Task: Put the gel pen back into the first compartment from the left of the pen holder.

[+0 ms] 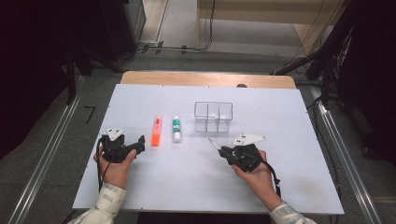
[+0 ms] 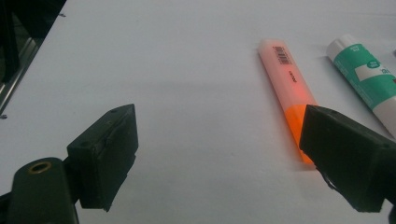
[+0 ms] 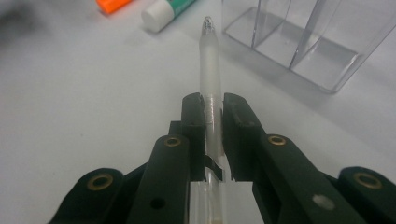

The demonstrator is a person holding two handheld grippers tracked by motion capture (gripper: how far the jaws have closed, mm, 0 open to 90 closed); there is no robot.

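The right gripper's [image 3: 213, 112] fingers [image 3: 194, 116] are clamped on a translucent, frosted plastic pen [image 3: 209, 60], gripped partway along its barrel so its tip juts forward, just clear of the white surface [image 1: 163, 172]. Just ahead and to the right of the tip stands the clear plastic organiser box with dividers [image 1: 213, 116]. To seat the pen well, I judge it should be tipped upright above one compartment first, then lowered straight so the tip clears the divider walls. The grip should hold until the pen rests inside. The left gripper [image 1: 135, 145] sits with its fingers [image 2: 107, 154] apart, holding nothing, close beside the flat orange highlighter [image 1: 157, 131]. Beside that lies the green-and-white glue stick [image 1: 176, 129].
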